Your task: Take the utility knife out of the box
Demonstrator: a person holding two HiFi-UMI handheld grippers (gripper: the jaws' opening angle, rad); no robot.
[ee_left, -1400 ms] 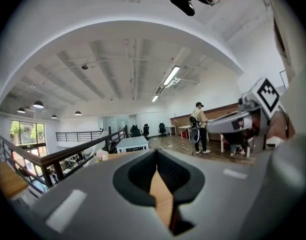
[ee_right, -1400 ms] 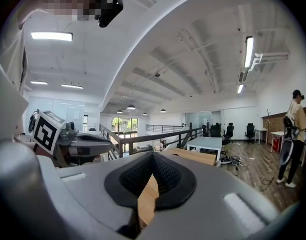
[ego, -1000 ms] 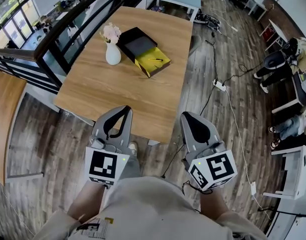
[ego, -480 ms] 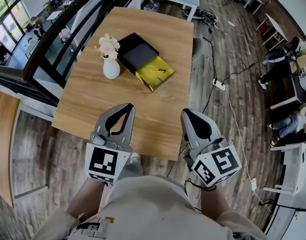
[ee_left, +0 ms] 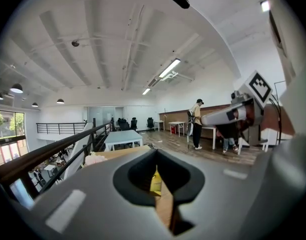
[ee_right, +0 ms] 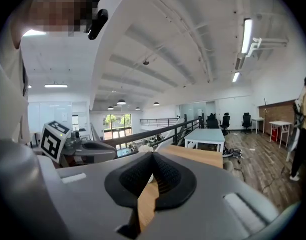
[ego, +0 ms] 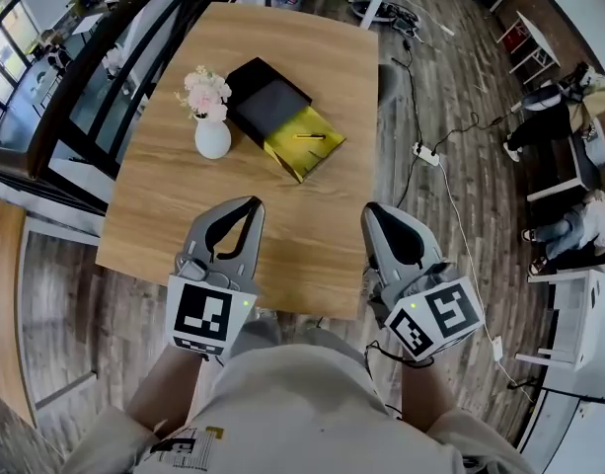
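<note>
A wooden table (ego: 184, 200) carries an open box. Its black lid (ego: 266, 100) lies behind the yellow tray (ego: 304, 146), where a small dark utility knife (ego: 308, 137) rests. My left gripper (ego: 253, 205) is shut and empty, hovering over the table's near edge, well short of the box. My right gripper (ego: 372, 211) is also shut and empty, level with it at the table's near right corner. In the left gripper view the jaws (ee_left: 156, 152) meet, and the yellow tray (ee_left: 155, 181) shows through the gap behind them. The right gripper view shows its jaws (ee_right: 153, 154) closed too.
A white vase with pink flowers (ego: 211, 134) stands left of the box. A dark railing (ego: 90, 62) runs along the table's left side. Cables and a power strip (ego: 421, 153) lie on the floor to the right. People sit at desks at the far right (ego: 549, 117).
Both grippers have come forward from over the floor to over the table's near edge, and the box and vase now sit closer. Both jaws stayed shut.
</note>
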